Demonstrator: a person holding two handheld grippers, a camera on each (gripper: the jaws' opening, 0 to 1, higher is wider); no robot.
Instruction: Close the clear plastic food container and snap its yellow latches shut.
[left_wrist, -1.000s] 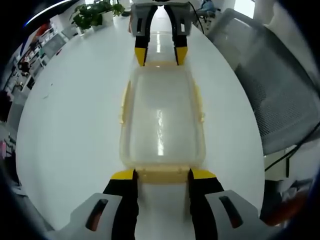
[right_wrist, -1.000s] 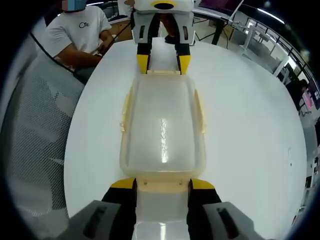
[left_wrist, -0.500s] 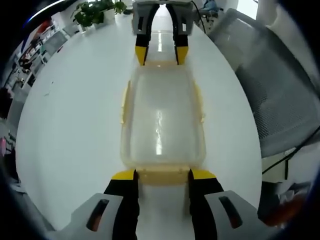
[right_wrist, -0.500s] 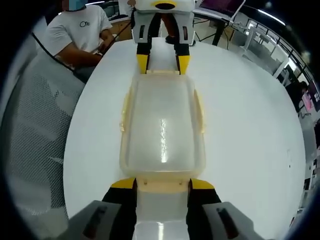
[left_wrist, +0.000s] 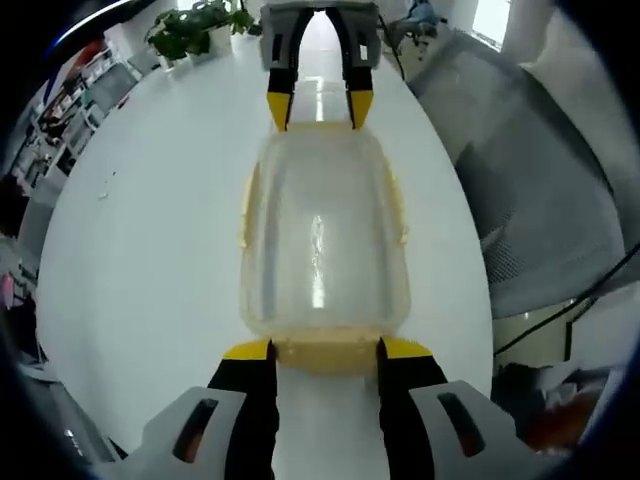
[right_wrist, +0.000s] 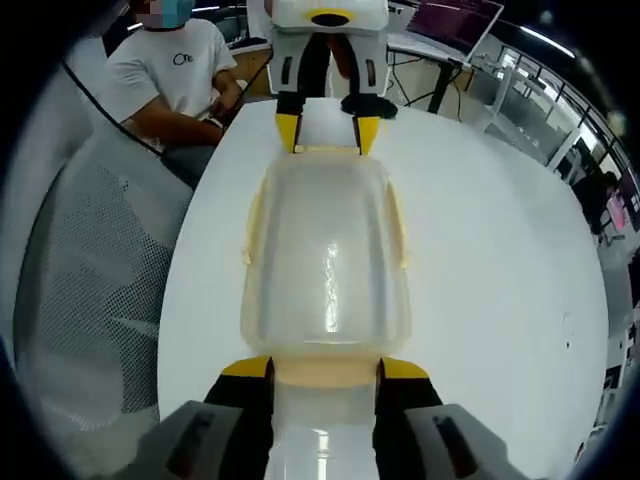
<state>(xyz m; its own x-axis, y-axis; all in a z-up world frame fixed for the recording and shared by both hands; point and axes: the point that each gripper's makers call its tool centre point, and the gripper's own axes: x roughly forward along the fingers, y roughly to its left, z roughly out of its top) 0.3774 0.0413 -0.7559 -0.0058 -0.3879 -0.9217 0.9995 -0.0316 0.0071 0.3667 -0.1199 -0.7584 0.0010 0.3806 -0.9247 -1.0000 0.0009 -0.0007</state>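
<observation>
While the left gripper (left_wrist: 322, 349) has its fingers spread either side of a yellow end latch (left_wrist: 325, 350), the clear rectangular plastic food container (left_wrist: 322, 240) lies on the white desk (left_wrist: 150, 260); beyond, the right gripper (left_wrist: 312, 108) straddles the far latch alike.

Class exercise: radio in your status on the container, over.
Left hand-held gripper and right hand-held gripper each straddle an end latch, jaws open. Clear container lidded, on the white table. Nothing in the way.
</observation>
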